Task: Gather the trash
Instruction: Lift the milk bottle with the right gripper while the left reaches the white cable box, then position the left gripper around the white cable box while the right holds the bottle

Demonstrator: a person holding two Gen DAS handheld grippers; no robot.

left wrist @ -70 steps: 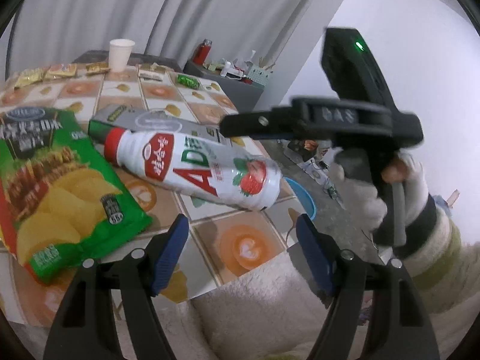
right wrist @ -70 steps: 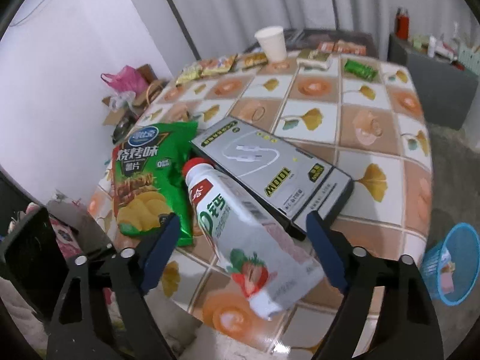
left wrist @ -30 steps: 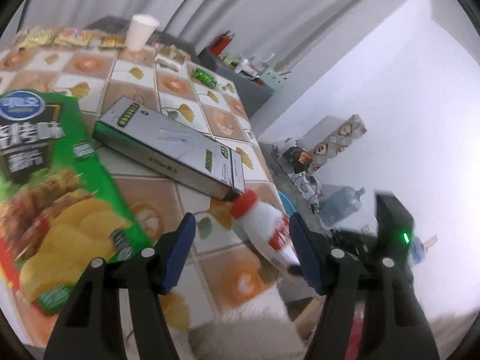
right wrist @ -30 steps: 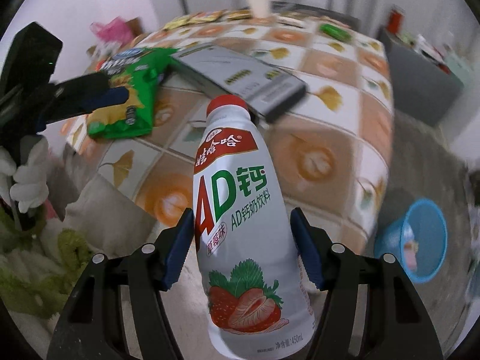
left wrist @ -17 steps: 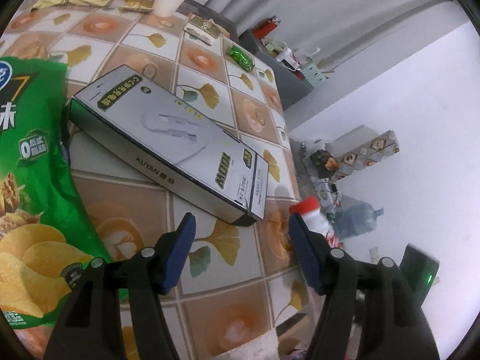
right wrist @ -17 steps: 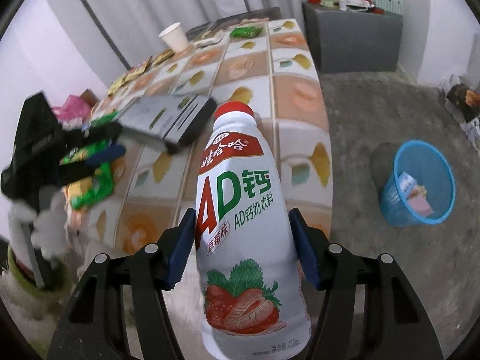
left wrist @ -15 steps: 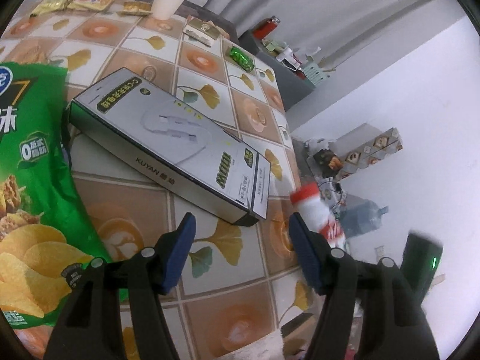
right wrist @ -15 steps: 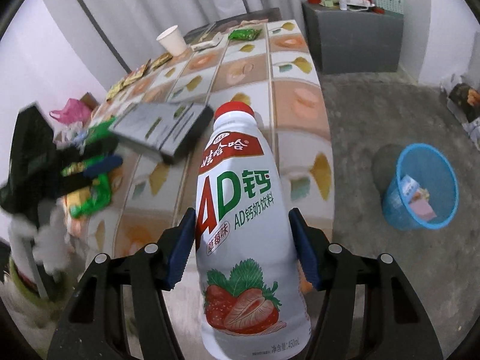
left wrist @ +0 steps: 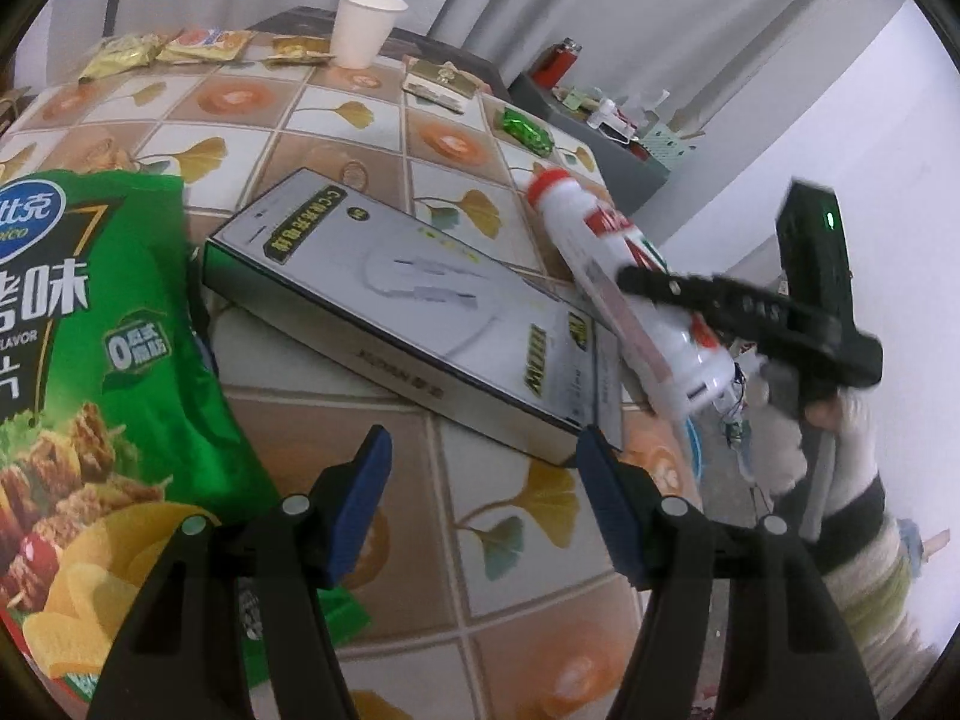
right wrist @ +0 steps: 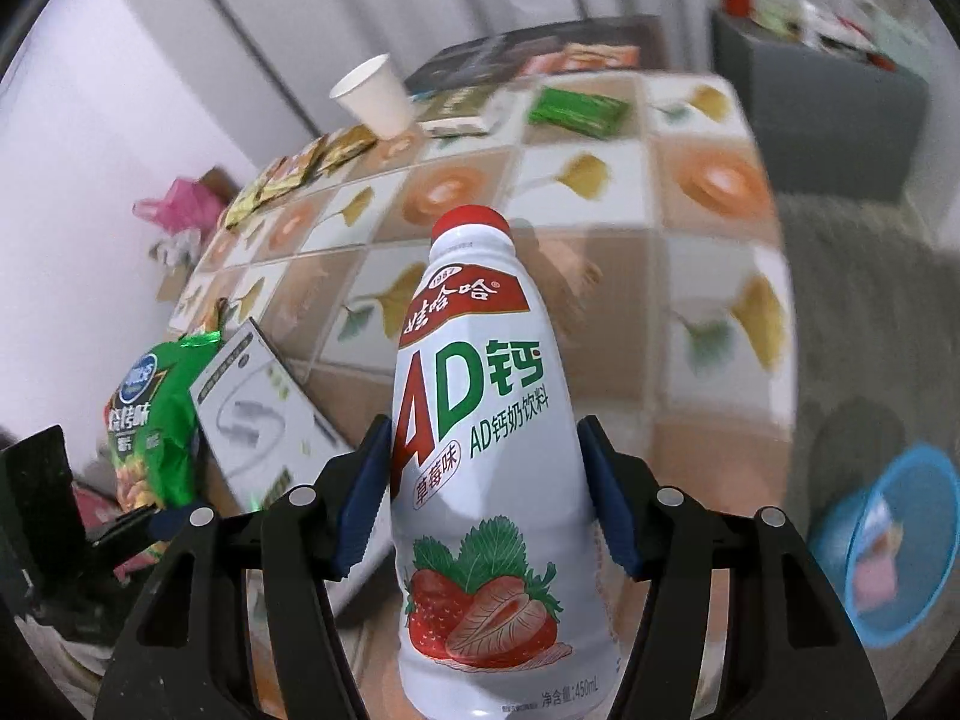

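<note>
Your right gripper (right wrist: 483, 492) stays clamped on the white strawberry milk bottle (right wrist: 480, 450), both blue pads pressed to its sides, red cap pointing away from you. Half a second ago the bottle hung beyond the table's right edge near the floor; now it sits over the tabletop's right side, beside the far end of the grey cable box (left wrist: 414, 318), seen in the left wrist view as a tilted bottle (left wrist: 624, 294) with your gloved right hand (left wrist: 840, 438) behind it.

Your left gripper (left wrist: 483, 480) is open and empty, its pads hovering above the tiled table (left wrist: 468, 546) just near of the box's near corner. It has barely shifted.

To the near left lies the green chip bag (left wrist: 96, 372), its edge touching the box. The table's right edge drops to the floor, where the blue waste basket (right wrist: 900, 546) stands well apart from the bottle, to your lower right, with paper already in it.

The bottle label reads "AD", "AD钙奶饮料", "草莓味" and "450mL". The box shows "100W"; the bag shows "FLAVOR".

Farther off, open tiles lie between the box and a green candy wrapper (left wrist: 528, 129), a small packet box (left wrist: 441, 84), a white paper cup (left wrist: 363, 27) and a row of snack sachets (left wrist: 174, 48) at the far edge.
</note>
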